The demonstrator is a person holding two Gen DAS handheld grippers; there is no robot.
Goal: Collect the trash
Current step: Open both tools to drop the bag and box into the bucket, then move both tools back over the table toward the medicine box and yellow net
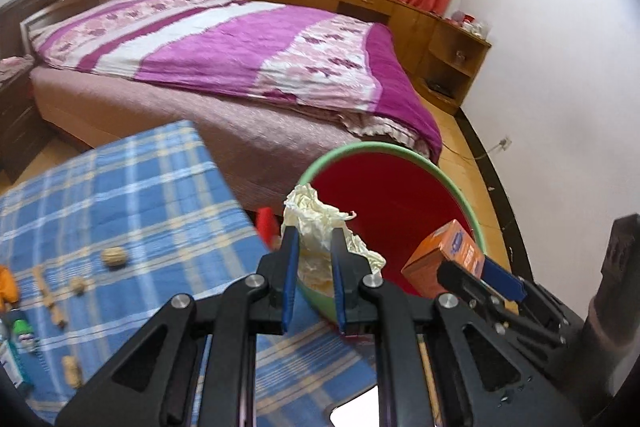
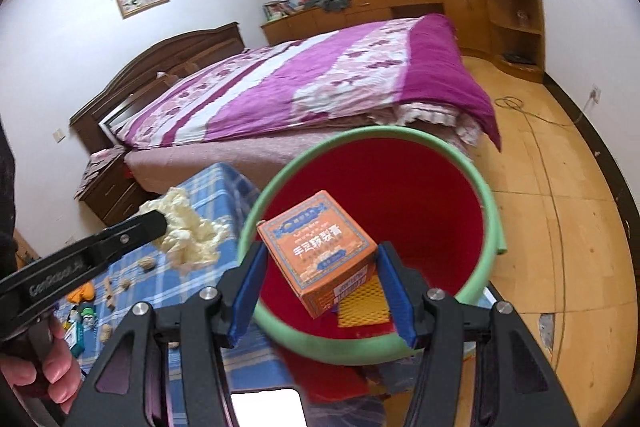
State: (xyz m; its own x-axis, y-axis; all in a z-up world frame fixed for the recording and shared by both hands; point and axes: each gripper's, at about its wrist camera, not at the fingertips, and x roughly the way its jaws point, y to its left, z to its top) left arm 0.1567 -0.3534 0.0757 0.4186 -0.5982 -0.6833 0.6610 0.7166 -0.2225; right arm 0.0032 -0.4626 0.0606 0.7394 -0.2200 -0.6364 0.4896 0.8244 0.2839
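Left gripper: clamped on crumpled cream paper wad. Right gripper: apparently clamped on orange printed carton. Both poised over red, green-rimmed bin for dropping.

Count from my feeds: two claws, left claw and right claw. One crumpled paper wad, clamped in the left claw. One orange box, between the right claw's pads. One red bin with green rim, just ahead of both claws. One yellow mesh piece inside it, under the box. Left of the left claw on the tabletop: at least three walnuts, maybe more; other small items there too blurred to count.
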